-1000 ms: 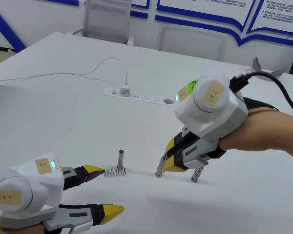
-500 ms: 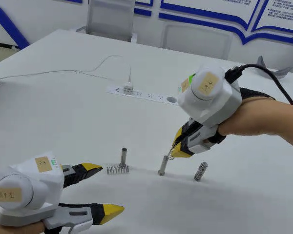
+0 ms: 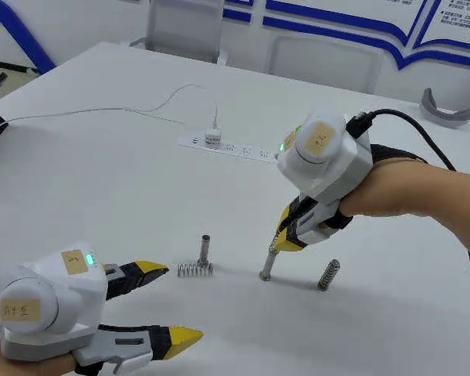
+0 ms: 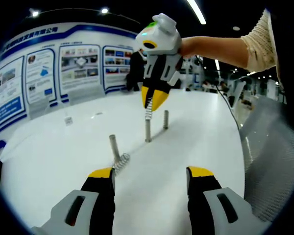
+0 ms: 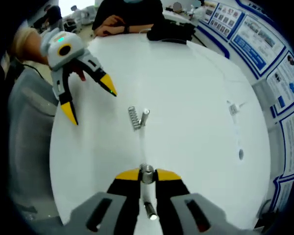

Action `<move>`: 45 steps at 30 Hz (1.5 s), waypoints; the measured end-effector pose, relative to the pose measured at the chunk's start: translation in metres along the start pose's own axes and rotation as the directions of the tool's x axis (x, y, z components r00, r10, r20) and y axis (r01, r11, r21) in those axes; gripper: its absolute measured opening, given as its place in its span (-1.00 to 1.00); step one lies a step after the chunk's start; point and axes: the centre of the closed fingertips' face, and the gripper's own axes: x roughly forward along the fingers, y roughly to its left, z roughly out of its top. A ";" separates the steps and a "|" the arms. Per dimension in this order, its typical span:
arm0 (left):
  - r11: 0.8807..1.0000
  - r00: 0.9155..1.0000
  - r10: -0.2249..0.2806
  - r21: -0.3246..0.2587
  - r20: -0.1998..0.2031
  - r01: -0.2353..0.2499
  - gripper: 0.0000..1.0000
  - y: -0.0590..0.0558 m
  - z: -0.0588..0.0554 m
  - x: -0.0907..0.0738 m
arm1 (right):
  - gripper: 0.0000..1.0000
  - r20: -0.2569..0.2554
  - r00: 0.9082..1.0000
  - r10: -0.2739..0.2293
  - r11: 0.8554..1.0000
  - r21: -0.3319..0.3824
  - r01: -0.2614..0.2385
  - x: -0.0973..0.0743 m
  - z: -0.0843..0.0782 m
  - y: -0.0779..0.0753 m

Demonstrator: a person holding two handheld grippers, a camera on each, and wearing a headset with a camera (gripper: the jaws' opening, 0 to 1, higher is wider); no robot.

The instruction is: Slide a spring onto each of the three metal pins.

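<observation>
Yellow-tipped right gripper is pinching a spring at the middle pin's top. The left gripper is gaping empty at 7 o'clock. A second spring is lying on the surface against the 9 o'clock pin.

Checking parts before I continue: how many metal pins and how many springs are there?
Metal pins: 3
Springs: 3, one held by the right gripper
Total: 6

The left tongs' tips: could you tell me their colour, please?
Yellow; the left tongs show it best in the left gripper view.
</observation>
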 end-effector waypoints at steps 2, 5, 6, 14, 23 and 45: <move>1.000 1.000 0.000 0.000 -0.002 0.000 0.19 0.000 -0.001 0.000 | -0.75 0.000 1.000 0.005 1.000 0.003 -0.005 0.001 0.000 0.000; 1.000 1.000 -0.001 -0.003 -0.002 0.001 0.18 0.000 -0.002 0.000 | -0.75 -0.006 1.000 0.011 1.000 0.003 -0.011 0.004 -0.001 0.000; 1.000 1.000 0.000 -0.003 -0.002 0.000 0.18 0.000 -0.002 0.000 | -0.75 -0.006 1.000 0.014 1.000 0.004 -0.014 0.005 -0.001 0.000; 1.000 1.000 0.002 -0.009 -0.006 -0.002 0.18 0.001 -0.003 0.000 | -0.75 -0.025 0.999 0.031 0.999 0.009 -0.030 0.018 -0.003 -0.001; 1.000 1.000 0.003 -0.012 -0.006 -0.003 0.18 0.001 -0.004 -0.001 | -0.75 -0.048 0.998 0.050 0.999 0.015 -0.050 0.033 -0.007 0.002; 1.000 1.000 0.009 -0.020 -0.013 -0.009 0.18 0.002 -0.007 -0.002 | -0.74 -0.075 0.993 0.086 0.996 0.031 -0.083 0.055 -0.019 0.012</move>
